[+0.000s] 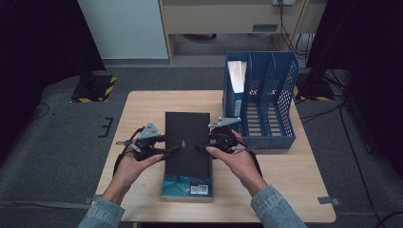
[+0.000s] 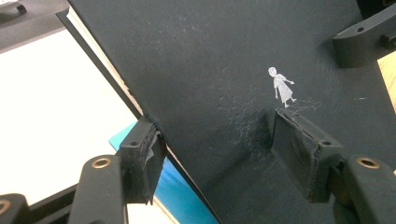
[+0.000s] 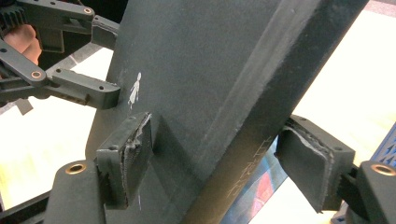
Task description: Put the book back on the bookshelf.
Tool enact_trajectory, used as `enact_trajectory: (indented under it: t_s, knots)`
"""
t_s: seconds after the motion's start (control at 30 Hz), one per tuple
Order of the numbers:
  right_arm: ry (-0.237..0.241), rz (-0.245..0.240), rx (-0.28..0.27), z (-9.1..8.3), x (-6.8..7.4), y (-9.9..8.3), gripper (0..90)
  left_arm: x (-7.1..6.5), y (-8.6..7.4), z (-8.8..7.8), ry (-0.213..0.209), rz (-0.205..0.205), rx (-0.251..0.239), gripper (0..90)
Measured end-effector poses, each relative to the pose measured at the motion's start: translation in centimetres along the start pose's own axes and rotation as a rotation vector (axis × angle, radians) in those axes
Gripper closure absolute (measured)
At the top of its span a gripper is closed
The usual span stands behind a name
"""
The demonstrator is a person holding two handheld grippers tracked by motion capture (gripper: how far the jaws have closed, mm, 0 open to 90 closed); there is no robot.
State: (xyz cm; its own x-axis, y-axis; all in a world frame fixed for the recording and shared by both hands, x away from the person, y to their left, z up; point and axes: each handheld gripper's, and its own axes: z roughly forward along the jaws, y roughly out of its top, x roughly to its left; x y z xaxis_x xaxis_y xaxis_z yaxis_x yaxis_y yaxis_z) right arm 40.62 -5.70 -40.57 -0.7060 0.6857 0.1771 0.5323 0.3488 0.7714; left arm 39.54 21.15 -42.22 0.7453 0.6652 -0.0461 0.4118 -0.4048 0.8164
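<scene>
A black book (image 1: 187, 137) lies on top of a book with a blue cover (image 1: 186, 187) in the middle of the wooden table (image 1: 285, 190). My left gripper (image 1: 168, 149) straddles the black book's left edge. In the left gripper view (image 2: 219, 140) one pad sits under that edge and the other presses on the cover (image 2: 210, 56), next to a small silver figure (image 2: 281, 86). My right gripper (image 1: 203, 148) takes the spine side. In the right gripper view (image 3: 224, 149) one pad lies on the cover (image 3: 201, 56) and the other is beneath the spine.
A blue mesh file rack (image 1: 266, 99) stands on the table just right of the books, with white papers (image 1: 236, 76) in its left slot. A person's hands and denim sleeves come in from the near edge. Dark floor surrounds the table.
</scene>
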Motion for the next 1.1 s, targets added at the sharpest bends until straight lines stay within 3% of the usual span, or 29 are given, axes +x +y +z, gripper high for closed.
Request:
enact_trajectory:
  t_s: [0.33, 0.63, 0.83, 1.1]
  knots:
    - [-0.019, -0.008, -0.017, 1.0, -0.9, 1.7, 29.3, 1.6, 0.9, 0.5, 0.022, -0.003, -0.001, 37.2]
    - [-0.038, -0.009, -0.020, 2.1, -2.1, 2.9, 30.3, 3.2, 2.5, 1.4, 0.045, 0.042, 0.027, 40.1]
    - [-0.045, 0.007, -0.016, 2.6, -2.7, 3.4, 30.4, 4.1, 3.0, 1.9, 0.034, 0.032, 0.037, 41.3]
    - [-0.061, -0.006, -0.027, 2.9, -3.2, 4.1, 31.3, 4.7, 3.6, 2.2, 0.057, 0.052, 0.023, 43.6]
